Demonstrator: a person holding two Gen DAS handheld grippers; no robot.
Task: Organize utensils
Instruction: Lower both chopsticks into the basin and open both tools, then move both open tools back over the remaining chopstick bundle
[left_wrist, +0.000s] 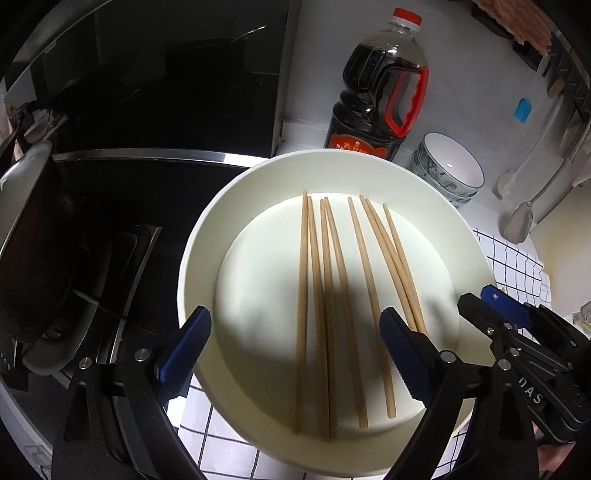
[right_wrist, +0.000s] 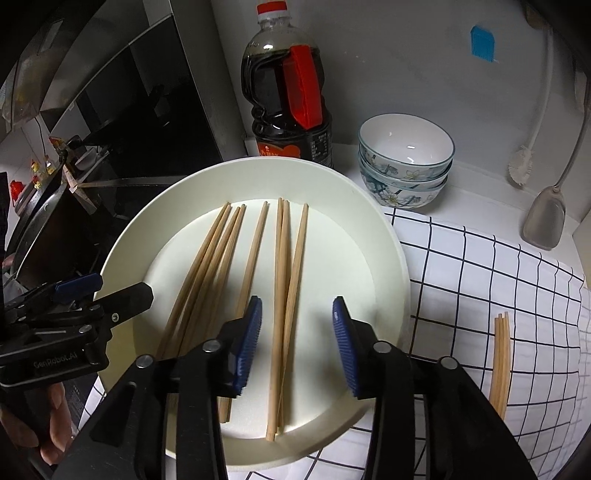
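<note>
Lying roughly parallel in the round white plastic basin, eight slender tan wooden chopsticks sit beneath both grippers, left and right, fingers apart and empty.

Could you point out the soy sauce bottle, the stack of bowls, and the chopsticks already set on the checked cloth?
Soy sauce bottle (right_wrist: 284, 110), right wrist view, red handle.
Stack of bowls (right_wrist: 406, 162), right wrist view, top bowl's outer wall.
Chopsticks on cloth (right_wrist: 500, 358), right wrist view, mid-shaft.

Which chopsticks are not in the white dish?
The small bundle of chopsticks lying on the checked cloth, right of the white dish. All the other chopsticks lie loose inside that dish.
</note>
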